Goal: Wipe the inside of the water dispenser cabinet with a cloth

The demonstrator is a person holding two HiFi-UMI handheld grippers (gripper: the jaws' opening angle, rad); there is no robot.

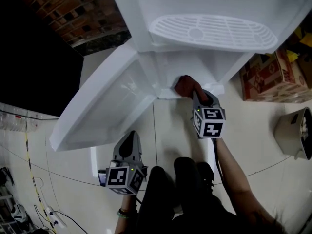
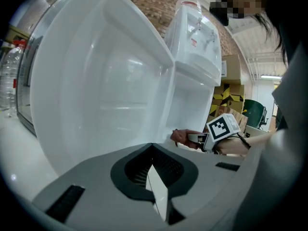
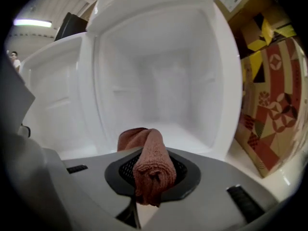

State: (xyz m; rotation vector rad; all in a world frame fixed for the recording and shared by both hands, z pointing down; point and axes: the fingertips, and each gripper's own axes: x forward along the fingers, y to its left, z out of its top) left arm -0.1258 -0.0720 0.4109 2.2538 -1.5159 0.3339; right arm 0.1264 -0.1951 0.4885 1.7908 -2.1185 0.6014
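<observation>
The white plastic water dispenser cabinet (image 3: 168,95) stands with its white door (image 1: 105,106) swung wide. Its pale inside walls and floor show no streaks or damp patches, so how much has been wiped cannot be read. Judging by where the tool sits, the wiping is at the front of the cabinet floor, with the back wall and sides probably left to do.

The right gripper (image 1: 197,97) is clamped on a bunched reddish-brown terry cloth (image 3: 151,162), which bulges out ahead of its jaws. The cloth (image 1: 185,85) lies at the cabinet's front bottom edge, close to the hinge-side corner. It appears to touch that edge, though contact is not certain.

The left gripper (image 2: 156,186) hangs low over the tiled floor (image 1: 170,126), well apart from the cabinet. Its jaws are closed together with nothing between them.
</observation>
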